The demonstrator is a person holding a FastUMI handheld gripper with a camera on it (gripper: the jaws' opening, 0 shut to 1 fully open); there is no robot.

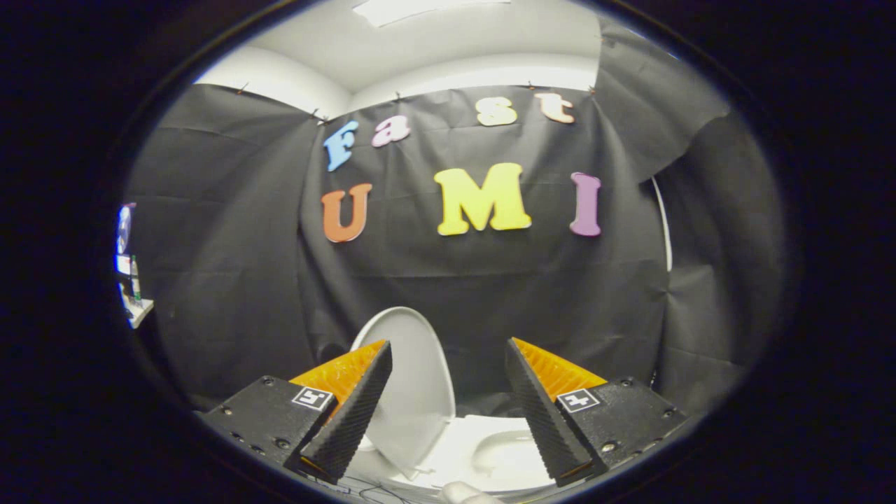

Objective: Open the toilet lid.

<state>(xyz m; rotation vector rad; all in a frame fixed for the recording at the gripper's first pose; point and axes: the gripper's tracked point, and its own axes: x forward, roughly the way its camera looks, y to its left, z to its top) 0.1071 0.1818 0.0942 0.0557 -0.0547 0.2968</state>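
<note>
While the tongs (448,371) hang wide open with nothing held, the job looks almost done. On the left, behind the left finger, the toilet lid (413,364) stands up nearly straight, leaning back toward the black cloth wall (231,280). Just to its right, between the fingers and a bit below them, the white toilet seat (490,437) lies open to see. I think the next move only needs the tongs to pull back without bumping the lid. Each finger has a small square marker with no words I can read
</note>
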